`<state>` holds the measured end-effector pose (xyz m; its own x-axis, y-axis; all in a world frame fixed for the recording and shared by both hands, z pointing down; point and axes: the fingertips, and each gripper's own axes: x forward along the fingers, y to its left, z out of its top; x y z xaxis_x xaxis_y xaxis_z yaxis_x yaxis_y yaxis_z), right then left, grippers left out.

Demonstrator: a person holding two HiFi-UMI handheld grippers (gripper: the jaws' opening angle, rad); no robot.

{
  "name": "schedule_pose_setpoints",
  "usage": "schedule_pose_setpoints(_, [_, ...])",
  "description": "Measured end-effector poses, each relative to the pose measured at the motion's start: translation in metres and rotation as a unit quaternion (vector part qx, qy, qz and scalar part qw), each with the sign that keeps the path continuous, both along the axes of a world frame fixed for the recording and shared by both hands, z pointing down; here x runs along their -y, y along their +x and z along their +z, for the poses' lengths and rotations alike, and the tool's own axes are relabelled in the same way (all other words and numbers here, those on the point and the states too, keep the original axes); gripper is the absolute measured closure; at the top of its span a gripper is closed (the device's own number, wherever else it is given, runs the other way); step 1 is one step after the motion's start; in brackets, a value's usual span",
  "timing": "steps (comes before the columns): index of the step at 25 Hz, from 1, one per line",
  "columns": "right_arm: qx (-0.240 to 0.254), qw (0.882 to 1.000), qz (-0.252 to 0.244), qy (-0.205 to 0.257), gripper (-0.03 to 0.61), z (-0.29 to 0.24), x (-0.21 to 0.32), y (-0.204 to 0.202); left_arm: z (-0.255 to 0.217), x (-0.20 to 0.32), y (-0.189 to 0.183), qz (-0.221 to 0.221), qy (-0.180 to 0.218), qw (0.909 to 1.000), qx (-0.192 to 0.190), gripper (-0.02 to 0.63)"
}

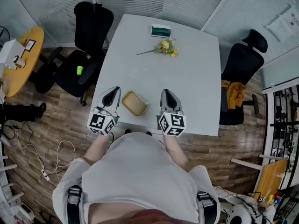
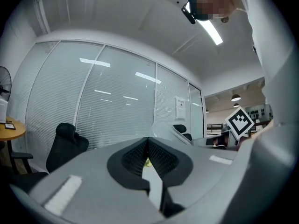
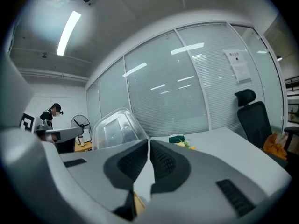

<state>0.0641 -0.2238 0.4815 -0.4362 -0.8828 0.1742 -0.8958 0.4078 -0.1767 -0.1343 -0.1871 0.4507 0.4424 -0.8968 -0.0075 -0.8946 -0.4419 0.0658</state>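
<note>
Tan container [image 1: 134, 103], clear lid [image 3: 114, 127] raised, untouched at lower-centre tabletop [image 1: 196, 78]; left gripper [image 1: 113, 93] and right gripper [image 1: 167, 95] flanking, jaws closed, empty.

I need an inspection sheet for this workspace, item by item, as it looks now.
Surface: grey table.
Job's things: tan container, clear lid raised, between the grippers near the front edge.
Clutter: flowers and green pack at the far end.
Grippers: left gripper and right gripper, jaws together, nothing held.
Cables: white cable on the floor, left.
Surroundings: black chairs both sides; round wooden table.
</note>
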Motion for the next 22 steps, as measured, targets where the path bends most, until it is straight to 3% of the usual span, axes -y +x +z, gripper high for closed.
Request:
schedule_pose_setpoints(10, [-0.001,0.999,0.016,0.031,0.557,-0.02,-0.001,0.024,-0.013,0.003,0.013,0.002,0.017,0.9998,0.006,0.603])
schedule_pose_setpoints(22, [0.011,0.999,0.023,0.03,0.557,-0.026,-0.003,0.037,-0.014,-0.002,0.019,0.002,0.016,0.9998,0.009,0.603])
